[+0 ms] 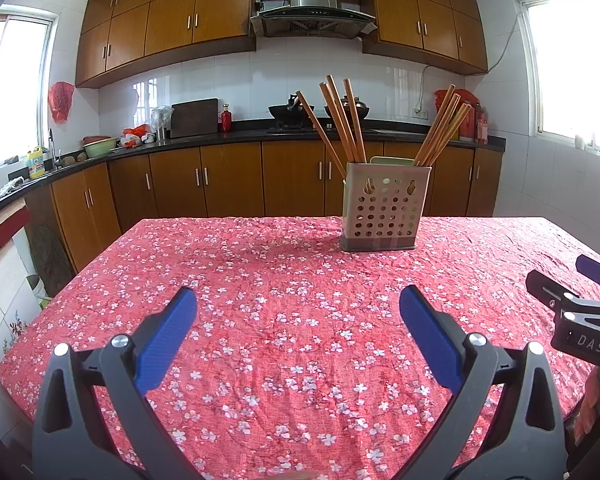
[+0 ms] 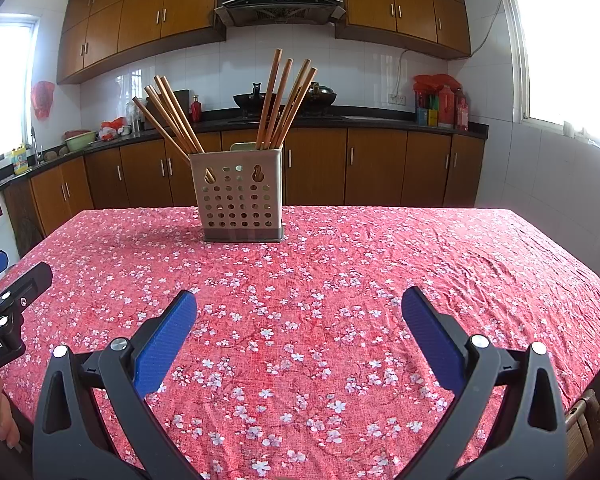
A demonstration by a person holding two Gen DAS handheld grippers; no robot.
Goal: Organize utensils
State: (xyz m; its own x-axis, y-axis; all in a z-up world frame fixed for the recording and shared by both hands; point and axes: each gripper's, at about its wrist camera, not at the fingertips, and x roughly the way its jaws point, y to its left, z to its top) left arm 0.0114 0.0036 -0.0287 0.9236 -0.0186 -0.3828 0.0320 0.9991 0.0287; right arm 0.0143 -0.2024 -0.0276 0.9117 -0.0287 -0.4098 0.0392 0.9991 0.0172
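Observation:
A perforated beige utensil holder (image 1: 384,208) stands upright at the far middle of the table; it also shows in the right wrist view (image 2: 240,196). Several wooden chopsticks (image 1: 342,120) lean in its left compartment and several more chopsticks (image 1: 442,130) in its right one. The same chopsticks (image 2: 172,116) show in the right wrist view. My left gripper (image 1: 298,300) is open and empty, low over the near table. My right gripper (image 2: 300,302) is open and empty beside it, and shows at the left wrist view's right edge (image 1: 572,300).
The table carries a red floral cloth (image 1: 280,320), wrinkled on the right (image 2: 500,264). Behind it runs a kitchen counter (image 1: 240,136) with woks, bottles and a cutting board. The left gripper's body shows at the right wrist view's left edge (image 2: 8,304).

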